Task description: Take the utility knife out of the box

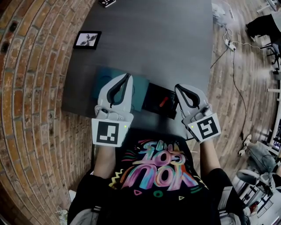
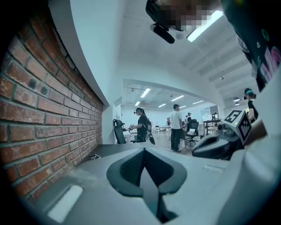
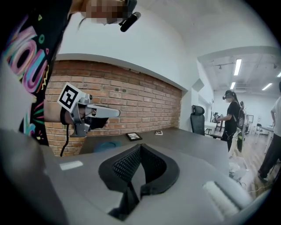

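In the head view a black open box (image 1: 153, 94) lies near the grey table's front edge, between my two grippers. A small red utility knife (image 1: 163, 102) rests inside it. A teal flat piece (image 1: 102, 81), perhaps the lid, lies just left of the box, partly under my left gripper (image 1: 128, 76). That gripper hovers above it with its jaws together and nothing between them. My right gripper (image 1: 177, 87) hangs over the box's right edge, also shut and empty. Both gripper views look level across the table, so the box and knife are hidden there.
A framed picture (image 1: 87, 39) lies at the table's far left, and a small dark item (image 1: 106, 3) at its far edge. A brick wall (image 1: 30, 88) runs along the left. Cables and a power strip (image 1: 228, 43) trail on the wooden floor at the right. People (image 2: 175, 127) stand far off.
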`<action>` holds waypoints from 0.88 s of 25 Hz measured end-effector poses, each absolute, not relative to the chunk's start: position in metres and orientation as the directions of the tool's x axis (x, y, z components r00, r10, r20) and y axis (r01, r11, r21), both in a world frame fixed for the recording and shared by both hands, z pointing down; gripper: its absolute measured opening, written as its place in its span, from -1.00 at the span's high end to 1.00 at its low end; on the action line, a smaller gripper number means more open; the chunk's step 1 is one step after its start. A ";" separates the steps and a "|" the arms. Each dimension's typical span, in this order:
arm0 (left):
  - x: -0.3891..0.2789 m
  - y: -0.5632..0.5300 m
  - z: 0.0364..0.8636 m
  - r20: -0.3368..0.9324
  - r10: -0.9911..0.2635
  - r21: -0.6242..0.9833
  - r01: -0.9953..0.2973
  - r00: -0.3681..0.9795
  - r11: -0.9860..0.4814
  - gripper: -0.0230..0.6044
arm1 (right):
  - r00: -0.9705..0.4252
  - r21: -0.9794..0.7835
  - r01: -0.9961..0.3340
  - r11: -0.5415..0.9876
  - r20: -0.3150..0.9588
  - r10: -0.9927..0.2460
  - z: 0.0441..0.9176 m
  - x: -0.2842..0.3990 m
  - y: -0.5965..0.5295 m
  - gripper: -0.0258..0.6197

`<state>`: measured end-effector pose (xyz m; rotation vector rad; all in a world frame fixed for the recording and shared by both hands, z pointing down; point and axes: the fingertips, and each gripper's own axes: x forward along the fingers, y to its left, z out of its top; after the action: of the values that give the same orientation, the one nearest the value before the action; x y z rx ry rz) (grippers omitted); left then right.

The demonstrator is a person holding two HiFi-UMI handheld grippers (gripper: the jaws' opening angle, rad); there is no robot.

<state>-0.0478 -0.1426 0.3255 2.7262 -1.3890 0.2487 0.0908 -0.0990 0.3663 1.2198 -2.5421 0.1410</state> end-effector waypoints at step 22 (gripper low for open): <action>-0.040 -0.141 0.329 0.175 -0.768 -0.005 -0.780 0.616 -0.626 0.92 | -0.703 -0.022 -0.490 0.871 0.602 -0.380 0.470 0.063 -0.063 0.54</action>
<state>-0.0399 -0.1415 0.3294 2.7592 -1.3238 0.2474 0.0631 -0.0632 0.4702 0.6272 -2.4323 0.2402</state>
